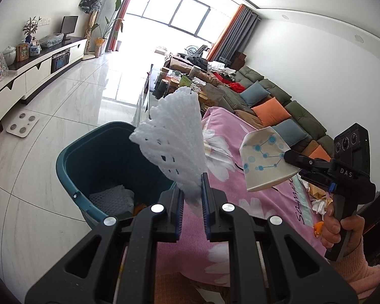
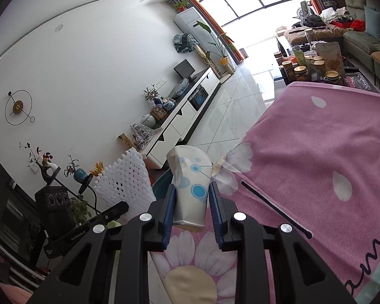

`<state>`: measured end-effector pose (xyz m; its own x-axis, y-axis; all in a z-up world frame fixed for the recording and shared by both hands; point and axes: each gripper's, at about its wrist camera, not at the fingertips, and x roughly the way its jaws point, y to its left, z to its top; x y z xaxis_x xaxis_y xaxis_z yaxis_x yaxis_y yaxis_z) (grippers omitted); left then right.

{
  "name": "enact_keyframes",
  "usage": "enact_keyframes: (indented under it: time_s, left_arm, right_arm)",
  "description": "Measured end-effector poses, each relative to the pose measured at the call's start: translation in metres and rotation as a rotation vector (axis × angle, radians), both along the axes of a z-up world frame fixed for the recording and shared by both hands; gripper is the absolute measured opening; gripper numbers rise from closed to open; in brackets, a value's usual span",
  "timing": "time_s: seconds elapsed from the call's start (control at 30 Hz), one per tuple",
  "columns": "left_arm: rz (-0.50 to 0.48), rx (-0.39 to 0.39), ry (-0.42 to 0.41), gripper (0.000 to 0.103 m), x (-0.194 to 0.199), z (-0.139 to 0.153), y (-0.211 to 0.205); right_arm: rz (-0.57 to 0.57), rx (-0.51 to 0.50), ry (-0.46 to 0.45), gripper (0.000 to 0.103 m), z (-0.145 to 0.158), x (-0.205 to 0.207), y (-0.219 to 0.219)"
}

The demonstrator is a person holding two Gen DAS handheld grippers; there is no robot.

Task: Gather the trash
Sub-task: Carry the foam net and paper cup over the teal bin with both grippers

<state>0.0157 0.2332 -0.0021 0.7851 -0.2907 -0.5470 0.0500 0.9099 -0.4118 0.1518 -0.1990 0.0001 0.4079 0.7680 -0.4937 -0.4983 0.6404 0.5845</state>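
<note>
Left gripper (image 1: 192,187): clamped on white foam net (image 1: 172,136); net is held upright beside the teal bin (image 1: 71,167)
Right gripper (image 2: 192,202): closed on a crushed paper cup (image 2: 190,185); cup is held above the pink cloth (image 2: 316,164)
Bin: another net is seen inside

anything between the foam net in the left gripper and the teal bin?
Nothing. In the left wrist view the white foam net, pinched by the left gripper, hangs in open air beside the teal bin; the stretch between is bare.
</note>
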Motion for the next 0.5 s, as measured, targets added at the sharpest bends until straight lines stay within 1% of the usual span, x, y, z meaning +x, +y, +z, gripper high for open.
enact_keyframes:
  time_s: [0.3,0.5]
  left_arm:
    - [0.055,0.004,0.021,0.013,0.002,-0.007,0.023]
    - [0.078,0.007,0.044,0.013,0.008,-0.014,0.029]
  right_arm:
    - [0.062,-0.011,-0.004,0.025,0.003,0.015,0.038]
    - [0.089,-0.018,0.004,0.025,0.002,0.022,0.061]
